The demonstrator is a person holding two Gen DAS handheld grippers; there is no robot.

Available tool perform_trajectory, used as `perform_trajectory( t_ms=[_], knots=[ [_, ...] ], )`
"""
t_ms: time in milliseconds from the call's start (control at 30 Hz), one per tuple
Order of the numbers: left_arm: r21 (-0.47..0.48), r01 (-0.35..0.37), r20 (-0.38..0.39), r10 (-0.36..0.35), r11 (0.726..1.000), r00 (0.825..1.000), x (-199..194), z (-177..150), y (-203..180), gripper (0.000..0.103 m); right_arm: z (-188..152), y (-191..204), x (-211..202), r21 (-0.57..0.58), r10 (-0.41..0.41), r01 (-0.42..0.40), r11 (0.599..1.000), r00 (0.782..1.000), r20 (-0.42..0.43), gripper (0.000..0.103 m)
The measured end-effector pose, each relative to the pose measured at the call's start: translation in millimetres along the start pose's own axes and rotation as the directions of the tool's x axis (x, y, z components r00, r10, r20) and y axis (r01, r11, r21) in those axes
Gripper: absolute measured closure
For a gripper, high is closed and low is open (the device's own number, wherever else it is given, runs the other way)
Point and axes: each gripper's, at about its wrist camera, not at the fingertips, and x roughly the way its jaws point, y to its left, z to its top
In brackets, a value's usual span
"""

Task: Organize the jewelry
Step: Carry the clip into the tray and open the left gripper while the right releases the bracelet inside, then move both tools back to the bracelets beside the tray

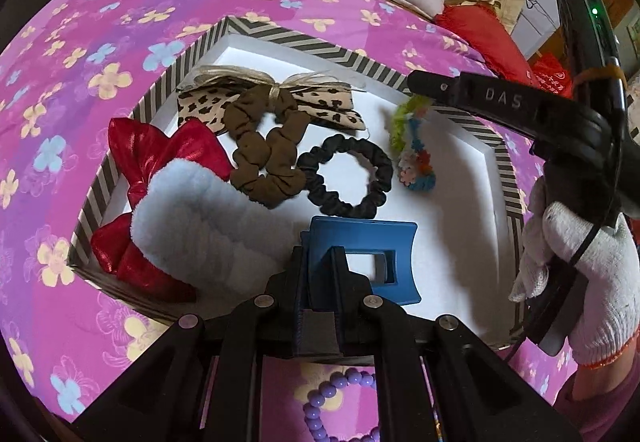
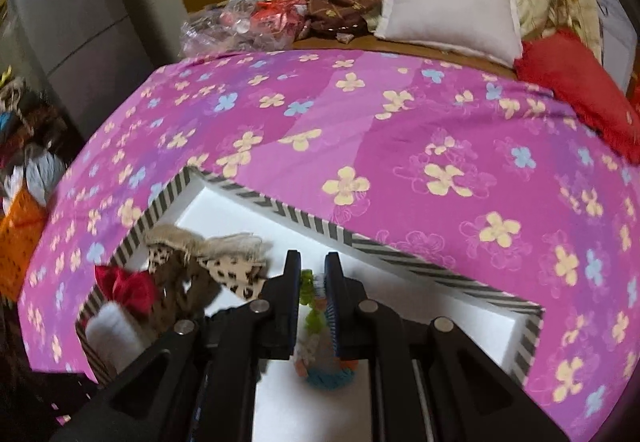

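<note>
A striped-rim box with a white floor lies on the flowered bedspread. In it are a red bow, a white fluffy band, a leopard-print bow, a brown scrunchie and a black scrunchie. My left gripper is shut on a blue claw clip, held over the box's near side. My right gripper, held by a gloved hand, points down into the box. It is shut on a colourful flower hair tie, which hangs from its tip towards the floor.
A purple bead bracelet lies on the bedspread just outside the box's near rim. A white pillow, a red cushion and crumpled plastic bags lie at the far edge. A grey fridge stands at left.
</note>
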Motion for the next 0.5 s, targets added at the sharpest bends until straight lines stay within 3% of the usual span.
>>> perform_trajectory(
  t_ms=[233, 367, 500],
  knots=[
    [-0.014, 0.008, 0.031, -0.008, 1.0, 1.0, -3.4, -4.1, 0.8, 0.094, -19.9, -7.5, -23.0, 0.02, 0.019, -0.019, 1.0, 1.0, 0.003, 0.066],
    [0.0, -0.001, 0.056, 0.001, 1.0, 0.998, -12.6, -9.0, -0.5, 0.075, -47.8, -8.7, -59.7, 0.022, 0.022, -0.023, 1.0, 0.999, 0.035, 0.044],
    [0.017, -0.028, 0.083, 0.027, 0.999, 0.996, -26.4, -18.1, -4.0, 0.071, -82.7, -8.7, -97.4, 0.039, 0.017, -0.02, 0.999, 0.997, 0.07, 0.038]
  ],
)
